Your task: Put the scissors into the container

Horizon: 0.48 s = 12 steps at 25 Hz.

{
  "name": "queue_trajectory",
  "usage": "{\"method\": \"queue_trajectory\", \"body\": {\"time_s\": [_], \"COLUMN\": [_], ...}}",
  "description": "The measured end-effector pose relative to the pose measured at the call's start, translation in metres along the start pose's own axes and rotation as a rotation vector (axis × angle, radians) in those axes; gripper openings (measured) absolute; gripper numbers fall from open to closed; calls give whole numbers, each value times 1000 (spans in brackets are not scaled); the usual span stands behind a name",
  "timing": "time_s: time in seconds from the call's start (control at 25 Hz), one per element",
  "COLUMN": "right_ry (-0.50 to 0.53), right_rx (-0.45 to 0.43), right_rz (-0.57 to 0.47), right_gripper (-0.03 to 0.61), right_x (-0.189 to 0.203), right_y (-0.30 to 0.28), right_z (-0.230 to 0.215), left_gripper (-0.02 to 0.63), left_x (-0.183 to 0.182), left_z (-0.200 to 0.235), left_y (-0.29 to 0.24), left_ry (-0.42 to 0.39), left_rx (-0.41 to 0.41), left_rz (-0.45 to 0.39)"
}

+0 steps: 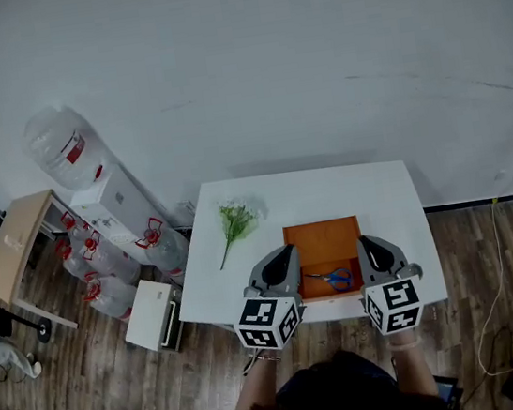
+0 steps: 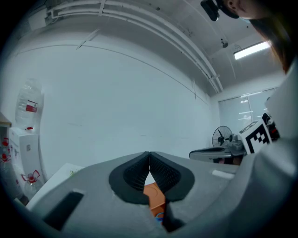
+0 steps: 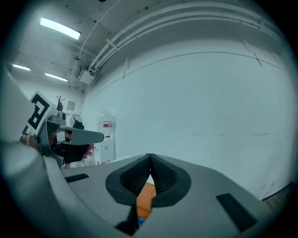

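Starting at the left of the head view, I see a white water dispenser with a clear bottle on top (image 1: 110,206) standing on the wooden floor, well apart from the work. Next comes the white rectangular table (image 1: 331,194), with a small sprig of green leaves and pale flowers (image 1: 234,223) lying on its left part, untouched.

My left gripper (image 1: 287,250) hangs over the table's near edge, just beside the left wall of the shallow orange rectangular container (image 1: 323,237). In its own view the two ribbed black pads meet at the tips and nothing sits between them. Only a patch of orange shows below them.

The blue-handled scissors (image 1: 333,278) lie flat inside the container, toward its near side, between the two grippers and touched by neither.

My right gripper (image 1: 364,241) hovers at the container's right wall, its jaws pressed together and empty in its own view.

As I read it, the job is as good as done: the scissors are in the container and both grippers are free of them. All that looks left is to draw both grippers clear of the table.
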State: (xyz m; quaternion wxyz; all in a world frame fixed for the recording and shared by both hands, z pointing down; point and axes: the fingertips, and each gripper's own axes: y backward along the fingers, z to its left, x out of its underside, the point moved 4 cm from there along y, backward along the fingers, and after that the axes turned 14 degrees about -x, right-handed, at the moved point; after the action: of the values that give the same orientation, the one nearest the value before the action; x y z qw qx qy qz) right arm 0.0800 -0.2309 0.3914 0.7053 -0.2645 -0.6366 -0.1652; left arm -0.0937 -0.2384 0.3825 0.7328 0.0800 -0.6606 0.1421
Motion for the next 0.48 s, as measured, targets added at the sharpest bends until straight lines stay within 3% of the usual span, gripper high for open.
{"method": "queue_trajectory", "body": {"time_s": [0.48], "right_ry": [11], "right_rx": [-41], "right_rz": [-13], "right_gripper": [-2], "right_x": [-9], "right_y": [2], "right_z": [-16], "left_gripper": [15], "left_x": [-2], "left_z": [-20], "left_y": [-8], "left_ry": [-17], "left_rx": [-11], "left_rz": [10]}}
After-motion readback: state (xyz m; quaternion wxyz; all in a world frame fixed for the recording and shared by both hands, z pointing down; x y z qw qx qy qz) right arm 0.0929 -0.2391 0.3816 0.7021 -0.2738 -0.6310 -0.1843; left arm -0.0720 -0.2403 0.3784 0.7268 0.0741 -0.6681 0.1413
